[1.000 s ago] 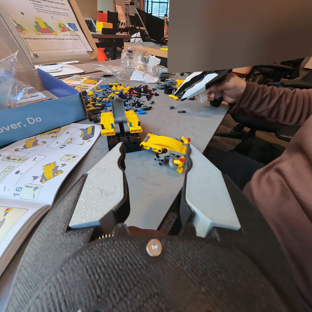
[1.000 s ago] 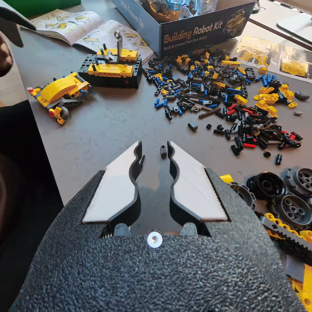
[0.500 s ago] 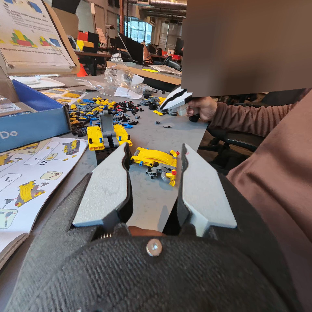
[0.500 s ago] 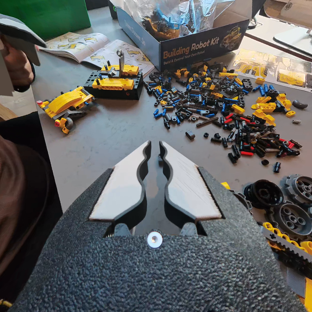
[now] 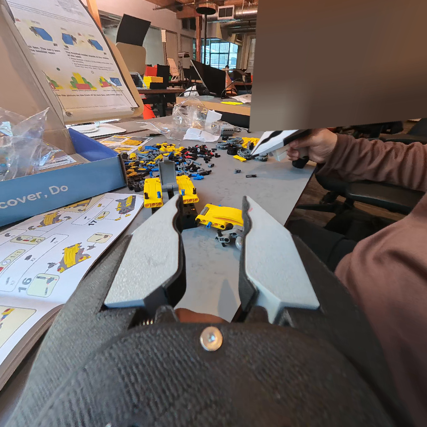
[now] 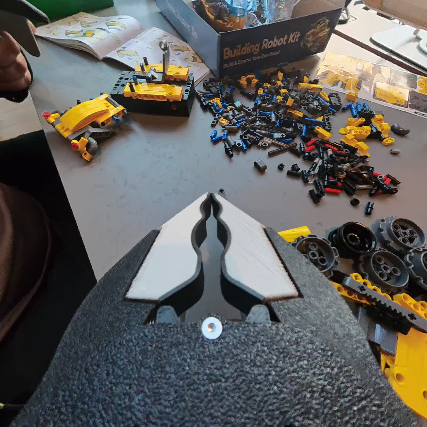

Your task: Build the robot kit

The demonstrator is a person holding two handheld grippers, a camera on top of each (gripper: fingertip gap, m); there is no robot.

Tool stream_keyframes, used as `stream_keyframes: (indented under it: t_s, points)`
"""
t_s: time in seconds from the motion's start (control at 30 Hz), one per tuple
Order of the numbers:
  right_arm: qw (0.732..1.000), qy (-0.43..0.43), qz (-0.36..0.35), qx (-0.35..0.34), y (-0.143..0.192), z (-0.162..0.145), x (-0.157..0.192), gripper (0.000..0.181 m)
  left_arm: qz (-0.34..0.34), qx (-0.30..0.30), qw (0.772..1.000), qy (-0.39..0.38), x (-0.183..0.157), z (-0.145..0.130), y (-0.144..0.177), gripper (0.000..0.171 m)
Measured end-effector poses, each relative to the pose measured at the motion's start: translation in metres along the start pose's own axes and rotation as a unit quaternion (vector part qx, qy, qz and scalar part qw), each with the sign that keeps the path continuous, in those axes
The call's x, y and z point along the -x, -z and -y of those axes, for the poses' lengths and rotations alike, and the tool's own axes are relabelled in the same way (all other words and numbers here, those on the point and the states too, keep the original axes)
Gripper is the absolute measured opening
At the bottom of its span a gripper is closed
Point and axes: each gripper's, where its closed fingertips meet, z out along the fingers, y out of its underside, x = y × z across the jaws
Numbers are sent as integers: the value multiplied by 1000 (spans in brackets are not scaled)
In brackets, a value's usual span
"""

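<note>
Left gripper (image 5: 211, 203): jaws wide apart, holding nothing, poised above the grey bench (image 5: 208, 265)
Nearest to left gripper: small yellow model part (image 5: 219, 217), lying on the bench between the fingertips as viewed; black block with yellow beams (image 5: 171, 191) just beyond it
Right gripper (image 6: 211, 194): jaws closed tip to tip, nothing seen between them (a small dark piece (image 6: 221, 190) lies just beside the tips)
Right of right gripper: grey and black wheels (image 6: 381, 251)
Bench centre: loose pile of small pieces (image 6: 300, 129), black, blue, yellow, red
Far side: blue box (image 6: 265, 44), open booklet (image 5: 46, 242) beside it
</note>
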Motion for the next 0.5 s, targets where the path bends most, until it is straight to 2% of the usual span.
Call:
stream_keyframes:
  t_s: [0.1,0.17,0.27,0.5]
  points:
    - [999,-1,26,24,0,-5,8,0,-7,1,1000,12,-2,0,-4,48]
    - [999,-8,37,33,-1,-7,12,10,-9,1,1000,17,-2,0,-5,48]
    - [997,-14,54,45,-4,-10,20,16,-13,1,1000,22,-2,0,-6,48]
    - [991,-6,62,121,-23,-29,27,11,-31,-5,999,27,-5,2,-3,48]
